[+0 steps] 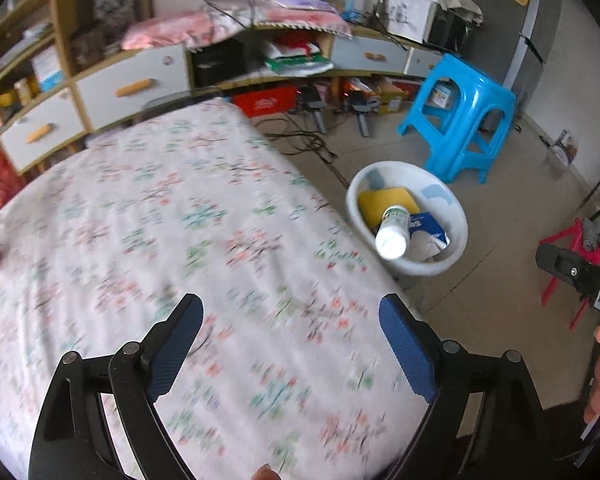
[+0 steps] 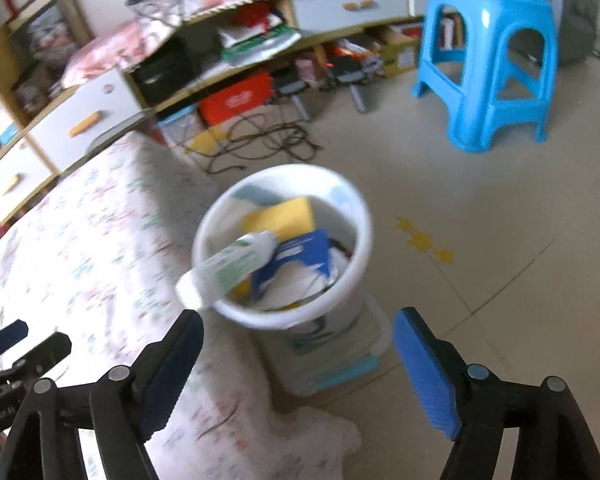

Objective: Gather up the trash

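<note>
A white round bin (image 1: 454, 216) (image 2: 354, 280) stands on the floor beside the table. In it lie a white bottle with green print (image 1: 394, 228) (image 2: 232, 268), a yellow pad (image 1: 384, 200) (image 2: 284, 216), a blue carton (image 1: 426, 226) (image 2: 300, 256) and white paper. The bottle's end sticks out over the bin's rim. My left gripper (image 1: 290, 344) is open above the flowered tablecloth (image 1: 160, 232), nothing between its blue pads. My right gripper (image 2: 298, 360) is open in front of the bin, holding nothing. The right gripper's body (image 1: 580, 276) shows at the right edge of the left wrist view.
A blue plastic stool (image 1: 460, 116) (image 2: 492, 64) stands on the floor past the bin. Cables (image 2: 256, 144) lie before a low cabinet with drawers (image 1: 132, 84). A red chair (image 1: 572, 264) is at the right. A flat box (image 2: 336, 356) sits under the bin.
</note>
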